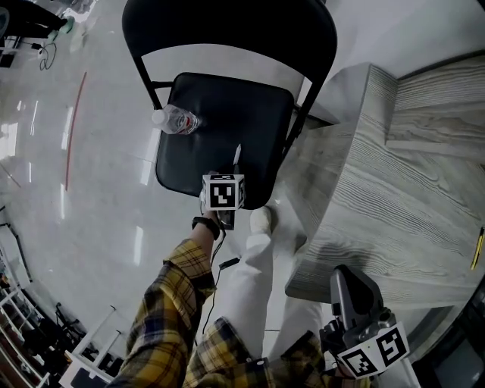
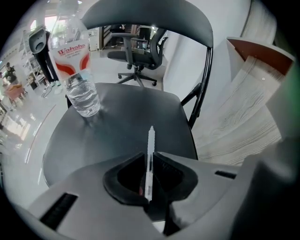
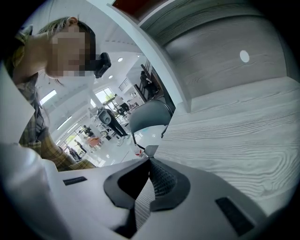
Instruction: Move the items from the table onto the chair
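My left gripper (image 1: 231, 176) (image 2: 150, 158) is shut on a slim white pen (image 2: 150, 145), which sticks out forward past the fingertips. It hangs low over the front of the black chair seat (image 1: 227, 125) (image 2: 122, 122). I cannot tell whether the pen tip (image 1: 237, 154) touches the seat. A clear water bottle (image 1: 176, 120) (image 2: 80, 75) with a red and white label stands at the seat's left rear. My right gripper (image 1: 348, 284) (image 3: 149, 161) is shut and empty, close to the near edge of the pale wooden table (image 1: 394, 189) (image 3: 234, 140).
The chair's curved black backrest (image 1: 227, 23) (image 2: 154, 14) rises behind the seat. A yellow pen-like stick (image 1: 477, 248) lies at the table's right edge. A raised wooden ledge (image 1: 447, 98) runs along the table's far side. A shoe (image 1: 261, 220) stands on the glossy floor between chair and table.
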The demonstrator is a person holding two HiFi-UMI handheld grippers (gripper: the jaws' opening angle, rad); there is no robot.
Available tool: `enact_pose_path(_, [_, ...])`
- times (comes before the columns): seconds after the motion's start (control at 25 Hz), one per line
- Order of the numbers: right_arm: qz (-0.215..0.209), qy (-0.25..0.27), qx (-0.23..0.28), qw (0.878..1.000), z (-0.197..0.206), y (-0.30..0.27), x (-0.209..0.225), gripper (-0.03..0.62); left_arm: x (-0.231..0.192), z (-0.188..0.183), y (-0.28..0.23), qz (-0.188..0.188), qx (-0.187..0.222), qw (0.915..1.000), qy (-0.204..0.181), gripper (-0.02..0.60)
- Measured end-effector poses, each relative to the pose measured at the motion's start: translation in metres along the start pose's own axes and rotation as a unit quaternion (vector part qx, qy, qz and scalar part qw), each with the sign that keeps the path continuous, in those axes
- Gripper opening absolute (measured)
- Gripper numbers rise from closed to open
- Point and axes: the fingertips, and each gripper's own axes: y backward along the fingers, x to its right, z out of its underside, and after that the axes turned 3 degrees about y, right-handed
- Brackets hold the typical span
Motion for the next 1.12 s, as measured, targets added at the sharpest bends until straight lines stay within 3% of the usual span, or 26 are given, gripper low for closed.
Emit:
enact_pose_path(0.28, [0.002,-0.002,0.01,1.0,0.001,0.008,0.004,0.018,0.004,-0.006,0.015,0.003,0.013,0.9999,0.006,0.049])
enact_pose_path(0.56, [0.018,0.004,0.052,0.998,-0.027,0.045,0.005,0.018,0.043,-0.045,0.109,0.062,0.084,0.9937,0.041,0.032])
enact_pose_path(0.72, [0.033,0.022,0.074,0.996,-0.05,0.088,0.015,0.018,0.093,-0.073,0.19,0.099,0.139,0.9851,0.024,0.006])
enact_pose_path(0.84, [0.055,0.047,0.1,0.992,-0.07,0.128,0.027,0.018,0.146,-0.1,0.253,0.137,0.182,0.9737,-0.008,0.005])
enact_pose_path(0.96, [0.074,0.061,0.107,0.99,-0.076,0.175,0.041,0.018,0.193,-0.097,0.328,0.159,0.205,0.9649,-0.039,0.005])
enact_pose_path(1.12, [0.132,0.061,0.117,0.982,-0.087,0.251,0.107,0.02,0.286,-0.095,0.402,0.197,0.226,0.9502,-0.086,0.005])
